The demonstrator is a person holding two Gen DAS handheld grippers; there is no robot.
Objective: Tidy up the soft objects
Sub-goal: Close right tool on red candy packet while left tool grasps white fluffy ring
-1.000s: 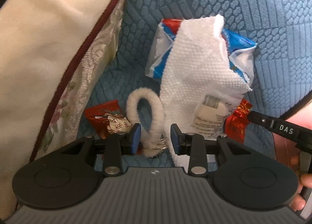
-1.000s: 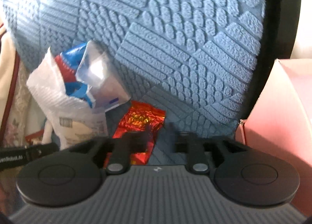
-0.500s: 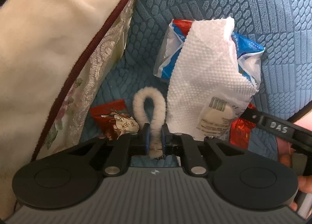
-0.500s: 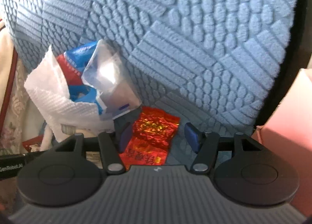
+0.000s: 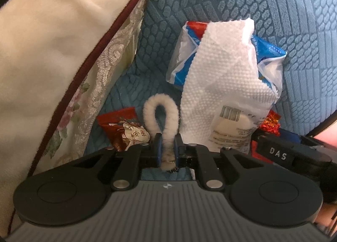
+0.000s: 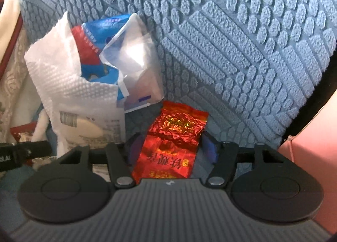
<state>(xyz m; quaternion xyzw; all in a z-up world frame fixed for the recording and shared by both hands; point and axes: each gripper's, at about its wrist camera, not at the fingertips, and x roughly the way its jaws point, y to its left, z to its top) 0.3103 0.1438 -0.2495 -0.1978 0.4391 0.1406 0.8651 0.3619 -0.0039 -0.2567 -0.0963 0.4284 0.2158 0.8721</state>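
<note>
My left gripper (image 5: 167, 147) is shut on the lower end of a fluffy white loop (image 5: 161, 107) that lies on the blue sofa seat. Left of the loop lies a red snack packet (image 5: 122, 128). To its right a white embossed paper towel (image 5: 221, 86) drapes over a blue, red and white plastic pack (image 5: 269, 52). In the right wrist view my right gripper (image 6: 171, 147) stands open, one finger on each side of a crinkled red foil packet (image 6: 177, 134) on the seat. I cannot tell whether the pads touch it. The towel (image 6: 69, 86) and pack (image 6: 99, 37) stand left of it.
A cream cushion with dark red piping (image 5: 52, 42) leans in on the left. The textured blue sofa back (image 6: 231, 31) rises close behind everything. A pink box (image 6: 311, 157) stands at the right edge. The left gripper's body (image 6: 21, 155) shows at the far left.
My left gripper's jaws closed on the fluffy loop and squeezed it narrow. My right gripper moved forward and down over the red foil packet, and its jaws opened around it.
</note>
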